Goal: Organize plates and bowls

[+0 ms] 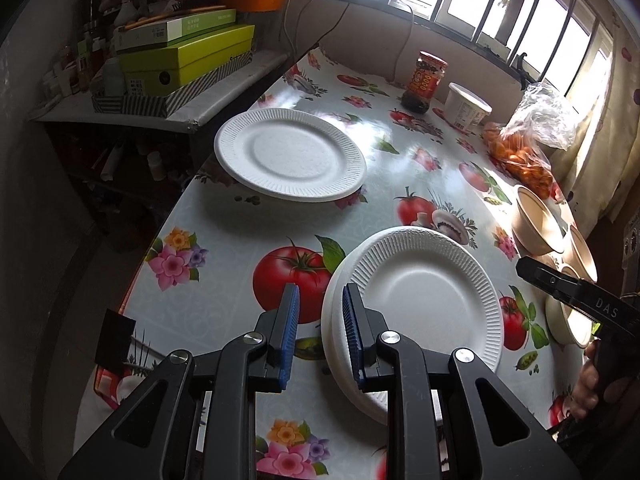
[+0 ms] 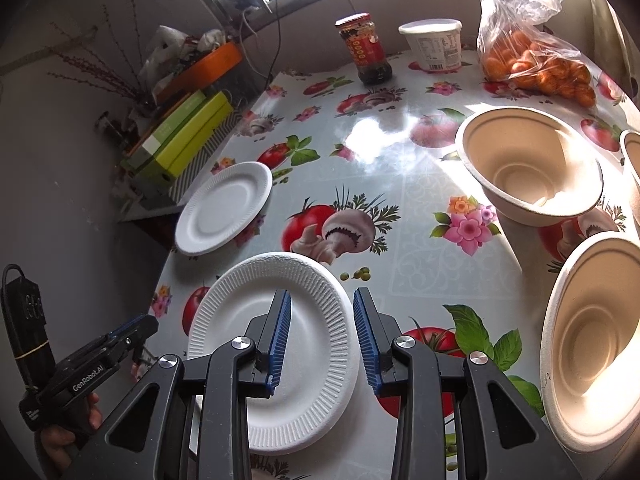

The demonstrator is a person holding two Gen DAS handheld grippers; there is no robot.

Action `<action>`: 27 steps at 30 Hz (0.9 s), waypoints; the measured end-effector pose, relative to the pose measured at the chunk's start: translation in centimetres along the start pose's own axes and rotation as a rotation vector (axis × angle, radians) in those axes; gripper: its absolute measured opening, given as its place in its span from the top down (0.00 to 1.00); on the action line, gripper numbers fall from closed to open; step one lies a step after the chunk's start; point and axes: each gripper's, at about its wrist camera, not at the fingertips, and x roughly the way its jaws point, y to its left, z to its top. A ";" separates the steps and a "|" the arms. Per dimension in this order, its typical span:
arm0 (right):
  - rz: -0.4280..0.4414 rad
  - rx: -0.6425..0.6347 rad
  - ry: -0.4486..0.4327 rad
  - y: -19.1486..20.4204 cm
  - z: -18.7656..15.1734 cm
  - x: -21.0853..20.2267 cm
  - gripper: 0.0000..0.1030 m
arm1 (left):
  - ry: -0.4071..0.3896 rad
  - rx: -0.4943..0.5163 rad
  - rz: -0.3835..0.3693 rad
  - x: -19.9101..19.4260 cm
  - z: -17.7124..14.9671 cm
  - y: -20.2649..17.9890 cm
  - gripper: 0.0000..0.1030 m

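The left tool [image 1: 320, 334] hangs just above the near edge of the table [image 1: 224, 240] with its ribbed blue pads a little apart and nothing between them; its right pad is in front of the rim of the near plates [image 1: 420, 300]. These are white foam plates, round with a fluted rim, and they seem to be two or three stacked, though the edge is partly hidden. The right tool [image 2: 320, 340] is also slightly open and empty, over the same stack [image 2: 276, 352]. The table has a glossy oilcloth printed with tomatoes, mushrooms and flowers. To the right stand beige paper bowls [image 2: 528, 168], deep, smooth and empty. Further left lies a single white plate [image 1: 290, 154], well apart from the stack. At the far edge are a dark sauce jar [image 2: 366, 48] with red label, a white tub [image 2: 434, 44], and a clear plastic bag [image 2: 532, 52] holding small orange fruits.
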 end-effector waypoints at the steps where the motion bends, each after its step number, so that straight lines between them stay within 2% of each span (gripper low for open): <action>1: -0.002 -0.003 -0.002 0.1 0.2 0.1 0.69 | 0.000 -0.004 -0.001 0.1 0.1 0.1 0.77; 16: 0.002 -0.075 0.020 2.4 2.2 2.7 0.64 | 0.001 -0.018 0.033 1.4 1.7 1.5 0.77; 27: 0.027 -0.101 0.069 4.5 4.7 5.5 0.62 | -0.034 -0.053 0.026 1.6 4.8 4.5 0.77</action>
